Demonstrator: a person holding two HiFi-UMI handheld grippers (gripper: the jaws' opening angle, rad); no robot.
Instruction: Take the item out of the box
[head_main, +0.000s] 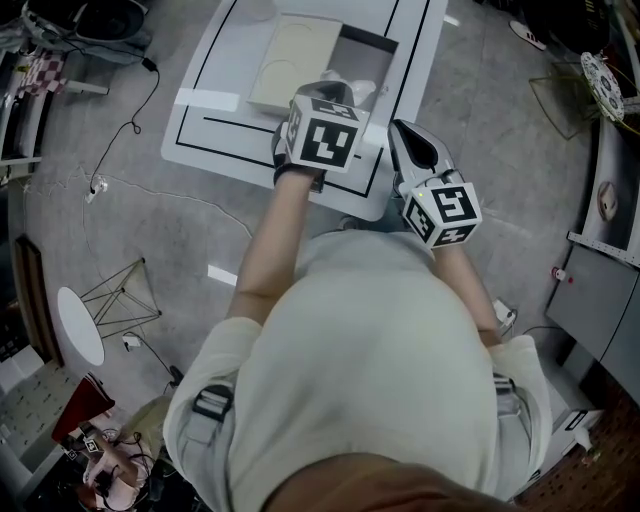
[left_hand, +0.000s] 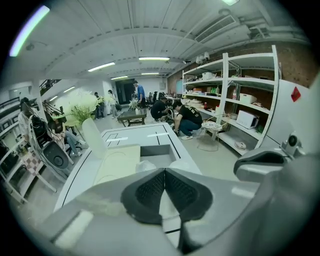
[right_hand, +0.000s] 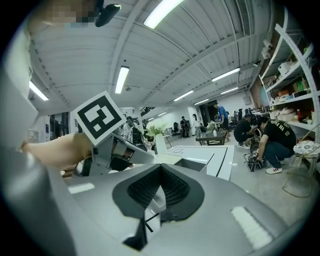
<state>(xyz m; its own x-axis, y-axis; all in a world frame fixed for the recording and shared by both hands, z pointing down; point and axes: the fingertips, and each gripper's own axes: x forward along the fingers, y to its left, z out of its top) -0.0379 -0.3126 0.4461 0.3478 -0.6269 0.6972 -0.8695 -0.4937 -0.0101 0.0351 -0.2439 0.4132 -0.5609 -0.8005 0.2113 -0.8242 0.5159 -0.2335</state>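
Observation:
An open cardboard box (head_main: 368, 48) stands on the white table (head_main: 215, 70), its beige flap (head_main: 295, 62) folded out to the left. A white, plastic-wrapped item (head_main: 358, 90) lies in the box's near end. My left gripper (head_main: 335, 95) hovers at the box's near edge, just above the item, jaws shut with nothing between them. In the left gripper view the pads (left_hand: 150, 187) meet in front of the box (left_hand: 157, 151) and the item (left_hand: 146, 165). My right gripper (head_main: 412, 140) is shut and empty, off the table's right edge, to the right of the box (right_hand: 189, 163).
The table (left_hand: 145, 134) carries black outline markings. Metal shelves (left_hand: 240, 100) with goods stand to the right, and people (left_hand: 186, 119) crouch beyond the table. On the floor to the left are a round white side table (head_main: 80, 325), a wire stand (head_main: 125, 295) and cables.

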